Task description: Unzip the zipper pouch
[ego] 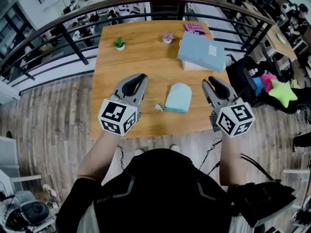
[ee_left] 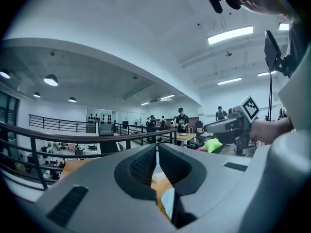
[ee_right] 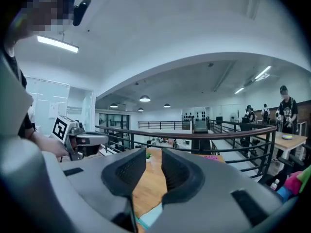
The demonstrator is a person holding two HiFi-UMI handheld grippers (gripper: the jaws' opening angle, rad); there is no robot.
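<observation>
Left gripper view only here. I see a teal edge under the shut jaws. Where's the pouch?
Observer: In the head view, the pouch lies flat on the table, between the left hand-held gripper and the right hand-held gripper. It touches neither.
Operator: Zipper pull?
Observer: The pull sticks out at the pouch's near-left corner, on the left hand-held gripper's side.
Operator: Right jaws?
Observer: In the right gripper view they stand apart with nothing between them, only table beyond.
</observation>
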